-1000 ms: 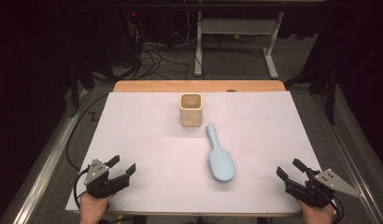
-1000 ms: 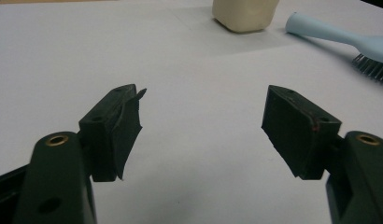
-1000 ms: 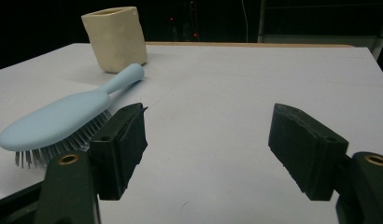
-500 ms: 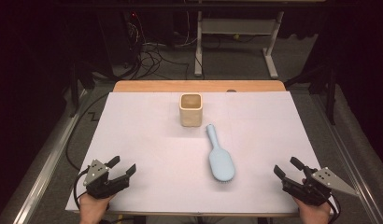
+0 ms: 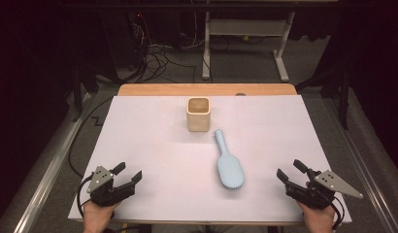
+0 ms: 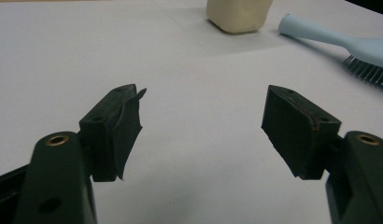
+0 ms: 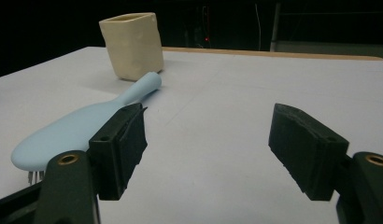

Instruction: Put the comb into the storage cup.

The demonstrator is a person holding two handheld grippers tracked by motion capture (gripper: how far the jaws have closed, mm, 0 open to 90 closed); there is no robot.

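Mid-tabletop [image 5: 153,145], well clear of every edge: pale blue hairbrush [image 5: 228,165], bristles down, long axis running near to far, handle toward the cream cup [image 5: 198,114] just beyond. Wide-open and empty near the front corners, left claw [image 5: 126,175] and right claw [image 5: 289,171], bare white surface between.
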